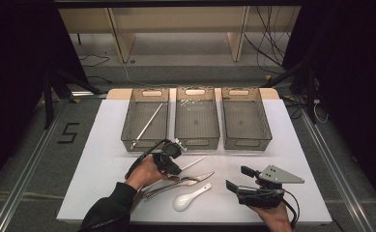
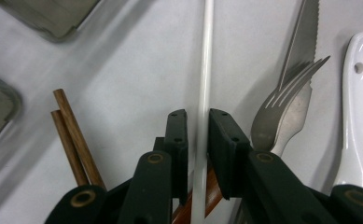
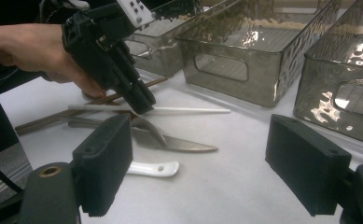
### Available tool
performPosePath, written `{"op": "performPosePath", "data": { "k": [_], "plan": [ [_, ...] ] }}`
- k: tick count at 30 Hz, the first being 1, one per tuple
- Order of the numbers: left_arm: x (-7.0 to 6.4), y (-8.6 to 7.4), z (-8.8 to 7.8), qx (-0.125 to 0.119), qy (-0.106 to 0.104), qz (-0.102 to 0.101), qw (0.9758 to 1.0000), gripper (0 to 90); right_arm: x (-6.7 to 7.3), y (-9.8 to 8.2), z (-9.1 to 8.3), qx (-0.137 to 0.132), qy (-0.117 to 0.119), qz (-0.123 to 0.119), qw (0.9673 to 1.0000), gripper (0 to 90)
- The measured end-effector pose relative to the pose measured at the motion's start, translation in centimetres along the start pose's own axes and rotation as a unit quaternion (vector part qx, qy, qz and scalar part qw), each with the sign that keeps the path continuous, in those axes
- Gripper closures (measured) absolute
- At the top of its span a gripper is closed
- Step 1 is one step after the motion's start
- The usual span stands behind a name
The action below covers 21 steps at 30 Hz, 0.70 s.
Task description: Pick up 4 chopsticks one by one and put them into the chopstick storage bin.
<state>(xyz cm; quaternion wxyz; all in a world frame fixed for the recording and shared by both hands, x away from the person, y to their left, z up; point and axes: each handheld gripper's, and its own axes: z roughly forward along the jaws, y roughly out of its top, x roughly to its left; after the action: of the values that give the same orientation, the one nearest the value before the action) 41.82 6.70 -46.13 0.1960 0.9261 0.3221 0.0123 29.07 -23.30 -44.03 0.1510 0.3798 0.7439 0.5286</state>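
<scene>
Left gripper [image 2: 198, 121] is pointing down at the white table [image 1: 103, 159], jaws nearly closed and pressing on a white chopstick [image 2: 206, 60] that is lying flat between them, in front of the three grey bins [image 1: 195, 118]. Two brown chopsticks [image 2: 72, 135] are lying just beside it, and a fork [image 2: 282, 107] is resting on a knife [image 2: 303, 42] next to a white spoon [image 2: 356, 126]. Right gripper [image 3: 207, 158] is hovering well apart near the table's front edge, jaws standing wide open and holding nothing
</scene>
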Motion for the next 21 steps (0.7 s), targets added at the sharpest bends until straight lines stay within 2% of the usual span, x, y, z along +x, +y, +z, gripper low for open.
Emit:
{"op": "performPosePath", "data": {
  "k": [12, 16, 21],
  "plan": [
    [-0.16, 0.01, 0.26, 0.006, 0.014, 0.008, 0.9999, 83.8, -0.05, -0.01, -0.01, 0.0, -0.001, 0.0, 1.0, 23.7],
    [-0.17, -0.05, 0.18, 0.005, 0.006, 0.008, 0.9999, 84.6, -0.08, 0.0, -0.03, 0.0, -0.001, 0.001, 1.0, 23.7],
    [-0.24, -0.02, -0.42, 0.004, -0.003, 0.021, 0.9998, 84.8, -0.1, 0.0, -0.04, 0.0, -0.002, 0.002, 1.0, 23.8]
  ]
}}
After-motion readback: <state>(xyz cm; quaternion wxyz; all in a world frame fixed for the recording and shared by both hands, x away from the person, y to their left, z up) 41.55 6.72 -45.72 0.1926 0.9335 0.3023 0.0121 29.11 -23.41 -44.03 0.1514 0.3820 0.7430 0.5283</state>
